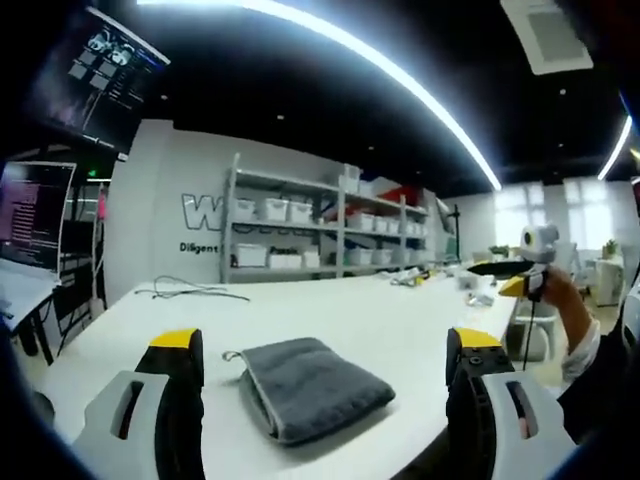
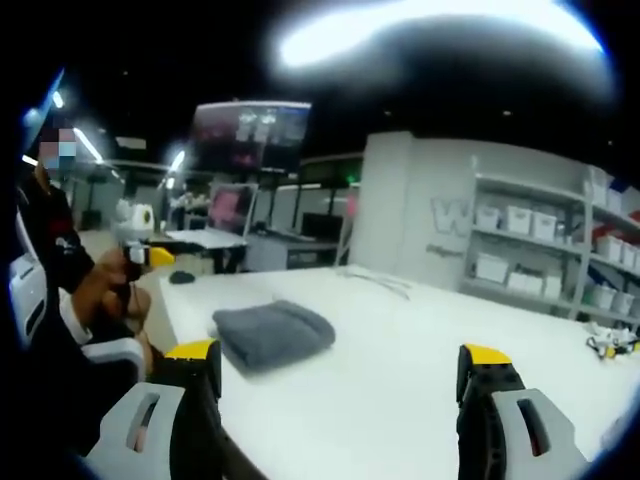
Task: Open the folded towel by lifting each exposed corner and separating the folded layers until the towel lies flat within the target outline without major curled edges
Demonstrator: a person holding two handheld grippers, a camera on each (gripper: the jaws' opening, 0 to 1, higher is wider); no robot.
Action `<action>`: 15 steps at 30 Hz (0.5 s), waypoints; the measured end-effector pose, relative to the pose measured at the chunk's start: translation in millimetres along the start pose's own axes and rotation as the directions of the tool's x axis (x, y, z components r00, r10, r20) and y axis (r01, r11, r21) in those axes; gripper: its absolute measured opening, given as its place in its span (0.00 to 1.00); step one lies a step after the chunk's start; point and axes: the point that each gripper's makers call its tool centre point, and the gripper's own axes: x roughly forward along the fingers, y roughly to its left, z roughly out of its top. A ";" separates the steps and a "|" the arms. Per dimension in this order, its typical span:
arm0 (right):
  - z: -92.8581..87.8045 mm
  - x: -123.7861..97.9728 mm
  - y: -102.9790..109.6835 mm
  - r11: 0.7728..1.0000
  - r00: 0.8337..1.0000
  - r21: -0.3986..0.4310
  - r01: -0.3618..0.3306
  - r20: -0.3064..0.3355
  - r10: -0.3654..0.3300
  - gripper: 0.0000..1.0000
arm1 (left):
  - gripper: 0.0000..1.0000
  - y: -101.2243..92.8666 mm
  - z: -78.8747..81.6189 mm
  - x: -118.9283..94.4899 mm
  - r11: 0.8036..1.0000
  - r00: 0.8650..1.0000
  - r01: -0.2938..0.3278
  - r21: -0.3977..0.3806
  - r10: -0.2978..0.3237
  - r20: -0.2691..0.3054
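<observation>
Left gripper (image 1: 325, 385) spread wide, empty | right gripper (image 2: 340, 395) likewise | folded grey terry towel (image 1: 308, 386) on white table (image 1: 400, 320), untouched | risk: pinching all layers together, dragging bundle.

The folded terry towel (image 1: 310, 388) is plain dark grey, with a small grey loop at its left corner in the left gripper view; in the right gripper view (image 2: 272, 333) it reads as the same flat slate grey. The smooth tabletop (image 1: 380, 310) beneath it is white, unpatterned. The left tongs (image 1: 325, 400) are black with yellow tips and pale grey outer shells; the right tongs (image 2: 345, 405) carry the same black, yellow and grey. At the right edge of the left gripper view, the other tongs show yellow and black. The metal shelving rack (image 1: 330, 225) is light grey, holding white bins. The wall (image 1: 150, 220) is white with dark lettering.
</observation>
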 end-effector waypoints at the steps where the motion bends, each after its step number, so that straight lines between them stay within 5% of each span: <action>1: -0.3 0.4 0.6 1.000 1.000 -0.003 0.000 -0.001 0.000 0.99 | 1.00 0.5 -0.2 -0.3 1.000 1.000 0.000 -0.001 0.000 -0.001; 7: 0.4 5.6 6.0 1.000 1.000 -0.011 -0.012 0.006 0.012 0.99 | 0.99 6.1 2.8 -3.2 1.000 1.000 -0.017 0.018 0.017 0.020; 12: 0.7 12.5 13.5 1.000 1.000 -0.022 -0.022 0.006 0.022 0.99 | 0.99 14.8 -21.5 -3.5 0.997 0.994 -0.039 0.072 0.046 -0.097; 15: 0.0 16.8 17.7 0.999 1.000 -0.026 -0.027 -0.001 0.027 0.98 | 0.99 14.2 -23.0 -3.3 0.996 0.994 -0.037 0.077 0.044 -0.101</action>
